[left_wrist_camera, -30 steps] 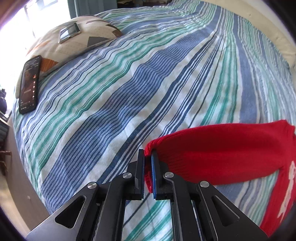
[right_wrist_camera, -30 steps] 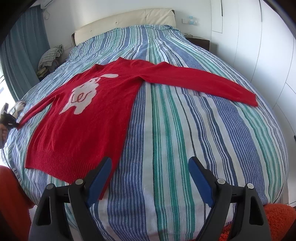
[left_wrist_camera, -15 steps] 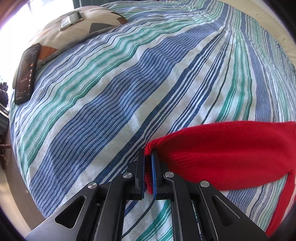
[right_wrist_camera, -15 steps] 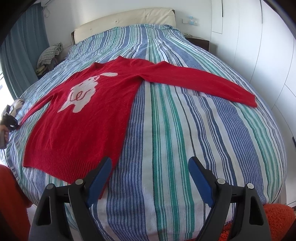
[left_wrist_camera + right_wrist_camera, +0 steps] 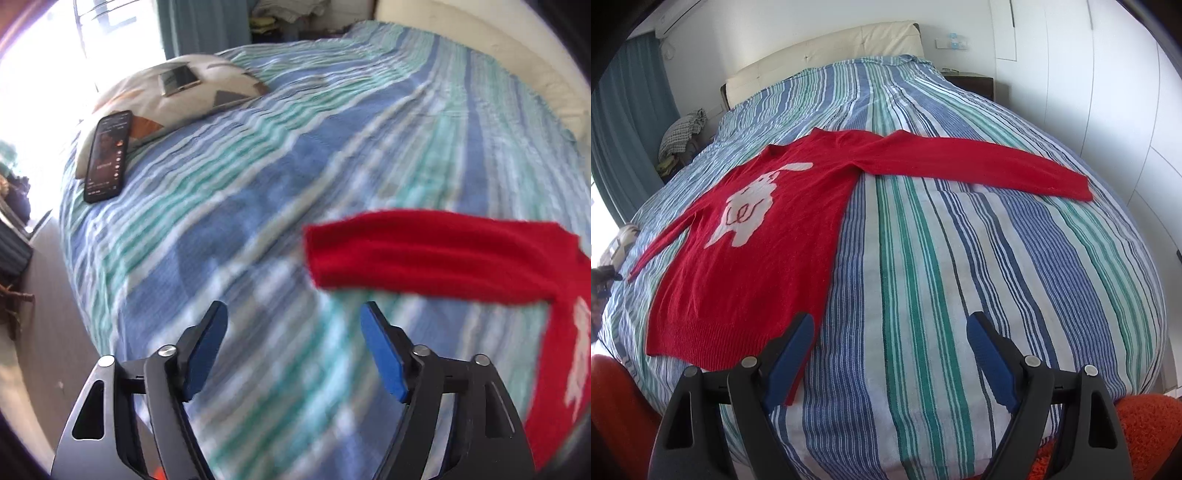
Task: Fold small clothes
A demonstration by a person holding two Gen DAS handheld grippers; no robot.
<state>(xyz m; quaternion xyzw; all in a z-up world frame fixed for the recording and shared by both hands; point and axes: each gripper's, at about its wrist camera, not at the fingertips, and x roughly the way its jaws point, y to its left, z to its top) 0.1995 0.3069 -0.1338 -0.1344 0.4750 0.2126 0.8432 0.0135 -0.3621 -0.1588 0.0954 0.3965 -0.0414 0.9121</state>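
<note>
A red sweater (image 5: 753,236) with a white rabbit print lies flat, face up, on the striped bed, both sleeves spread out. In the left wrist view its left sleeve (image 5: 424,254) lies on the cover, cuff end toward the left. My left gripper (image 5: 293,325) is open and empty, a short way in front of and left of that cuff. My right gripper (image 5: 890,332) is open and empty, above the bed at the sweater's lower right hem corner. The other sleeve (image 5: 979,166) stretches to the right edge of the bed.
The blue, green and white striped bedcover (image 5: 960,258) fills both views. A pillow (image 5: 177,92) at the bed's left holds a small device (image 5: 179,79) and a black phone (image 5: 107,155). The headboard (image 5: 827,55) is at the far end; white wardrobes (image 5: 1108,92) stand right.
My left gripper has let go of the left sleeve's cuff, opened wide and pulled back. The sleeve now lies on the bed. My right gripper has stayed open and almost still.
</note>
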